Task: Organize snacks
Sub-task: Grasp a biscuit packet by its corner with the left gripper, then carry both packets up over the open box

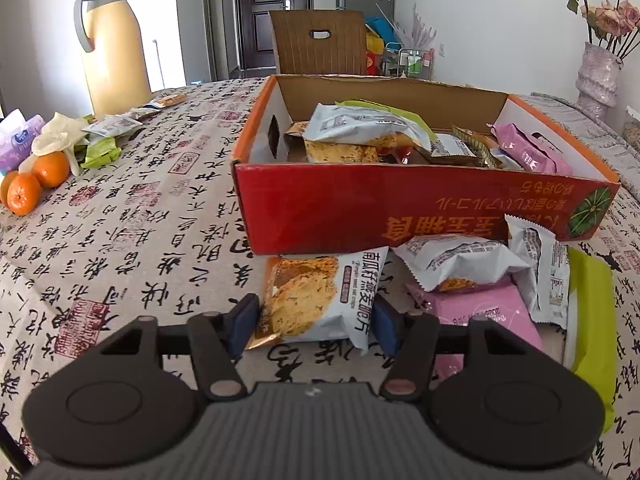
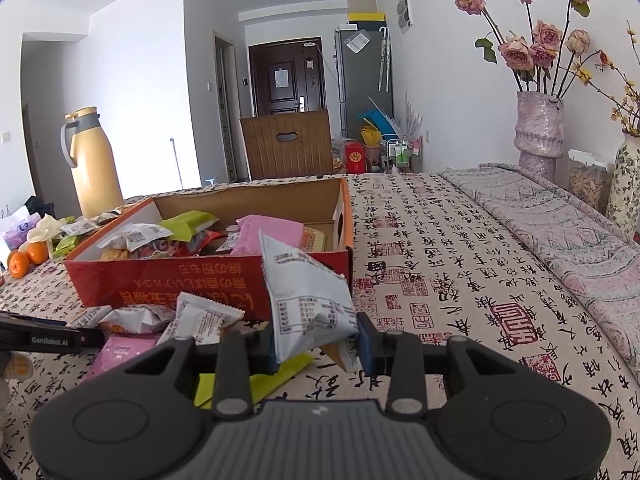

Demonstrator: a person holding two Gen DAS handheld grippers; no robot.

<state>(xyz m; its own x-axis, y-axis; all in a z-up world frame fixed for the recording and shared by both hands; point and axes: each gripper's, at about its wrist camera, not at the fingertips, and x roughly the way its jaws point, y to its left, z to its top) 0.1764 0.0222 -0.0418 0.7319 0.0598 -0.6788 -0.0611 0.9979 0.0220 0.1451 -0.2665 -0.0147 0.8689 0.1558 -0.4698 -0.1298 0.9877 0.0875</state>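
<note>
Snacks sit in two spots: some piled in the red cardboard box at frame center, others loose on the surface just in front of it. Your left hand-held gripper, bottom center of the left wrist view, straddles an oat-crisp packet lying flat w/ its far end touching the box's near wall; its blue pads stand at the packet's two sides, about half spread, and you can't tell if they press it yet. To the right of that packet lie two grey-white packets, a pink packet under them and a lime-green packet at the right edge. In the right wrist view, your right hand-held gripper, bottom center, is clamped narrow on a grey-white snack packet, which stands up off the surface, its top corner overlapping the box front. At left of both views: tangerines, more packets by a yellow thermos jug. Upper right, right wrist view: a vase of dried roses.
</note>
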